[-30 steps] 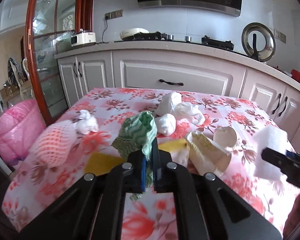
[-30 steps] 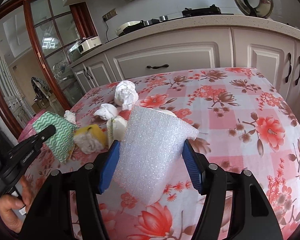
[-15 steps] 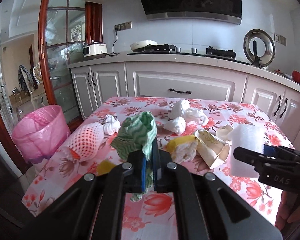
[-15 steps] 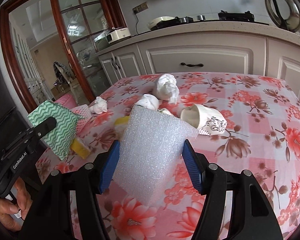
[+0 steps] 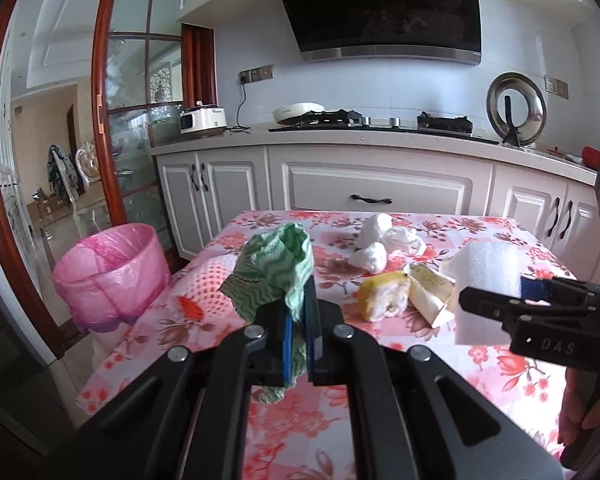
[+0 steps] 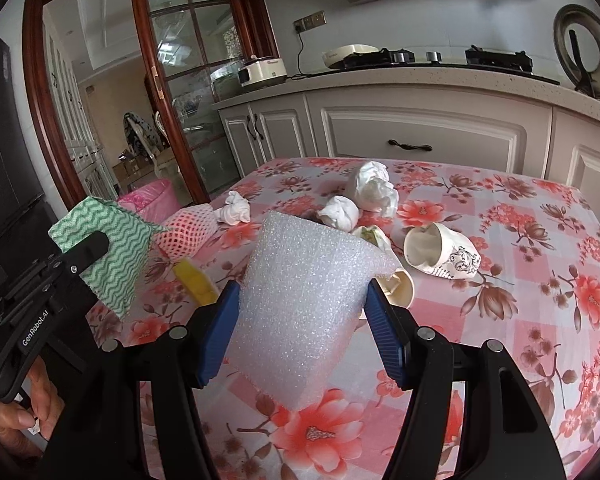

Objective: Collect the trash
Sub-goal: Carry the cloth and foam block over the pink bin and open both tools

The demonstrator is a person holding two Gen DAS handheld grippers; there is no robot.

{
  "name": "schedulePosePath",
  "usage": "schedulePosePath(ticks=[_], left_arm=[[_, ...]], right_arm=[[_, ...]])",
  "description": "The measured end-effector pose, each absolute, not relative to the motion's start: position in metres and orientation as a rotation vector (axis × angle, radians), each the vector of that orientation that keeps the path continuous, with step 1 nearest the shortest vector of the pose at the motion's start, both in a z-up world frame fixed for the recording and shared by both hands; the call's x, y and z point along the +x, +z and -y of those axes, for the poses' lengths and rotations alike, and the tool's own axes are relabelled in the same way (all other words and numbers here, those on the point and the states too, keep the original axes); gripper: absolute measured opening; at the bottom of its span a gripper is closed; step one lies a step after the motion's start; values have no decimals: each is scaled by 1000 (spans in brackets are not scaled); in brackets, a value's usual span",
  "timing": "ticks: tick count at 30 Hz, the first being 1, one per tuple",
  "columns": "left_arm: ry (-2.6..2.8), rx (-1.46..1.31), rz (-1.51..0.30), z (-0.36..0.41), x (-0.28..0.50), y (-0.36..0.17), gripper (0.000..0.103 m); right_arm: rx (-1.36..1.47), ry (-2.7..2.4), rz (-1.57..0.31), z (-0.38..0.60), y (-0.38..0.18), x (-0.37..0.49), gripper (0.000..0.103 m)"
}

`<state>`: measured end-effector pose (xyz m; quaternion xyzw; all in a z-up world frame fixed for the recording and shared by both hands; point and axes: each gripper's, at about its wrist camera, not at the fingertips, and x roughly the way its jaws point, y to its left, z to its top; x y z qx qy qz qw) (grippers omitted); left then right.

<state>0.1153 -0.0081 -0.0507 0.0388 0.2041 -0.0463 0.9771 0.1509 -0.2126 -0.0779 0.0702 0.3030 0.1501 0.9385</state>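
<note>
My left gripper [image 5: 299, 334] is shut on a green wavy-patterned cloth [image 5: 274, 270], held above the near edge of the floral table [image 5: 312, 412]. That cloth [image 6: 112, 248] also shows at the left of the right wrist view. My right gripper [image 6: 302, 320] is shut on a white foam sheet [image 6: 304, 304], its blue pads pressing both sides. The foam sheet [image 5: 484, 280] appears at the right in the left wrist view. A pink-lined bin [image 5: 112, 276] stands on the floor left of the table.
On the table lie crumpled white tissues [image 6: 370, 192], a red foam net [image 6: 186, 230], a yellow wrapper [image 5: 384, 296], a tipped paper cup [image 6: 440, 252] and a folded carton [image 5: 430, 292]. Cabinets [image 5: 376, 192] run behind. A hand [image 6: 16, 412] holds the left tool.
Both grippers have pulled back and risen from the table with their loads. The bin has come fully into the left wrist view.
</note>
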Motion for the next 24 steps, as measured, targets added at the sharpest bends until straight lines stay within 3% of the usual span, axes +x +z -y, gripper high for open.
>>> schedulePosePath(ticks=[24], left_arm=[[-20,-12,-417,-37,111,-47,5]], right_arm=[[78,412,-639,167,-72,159,60]])
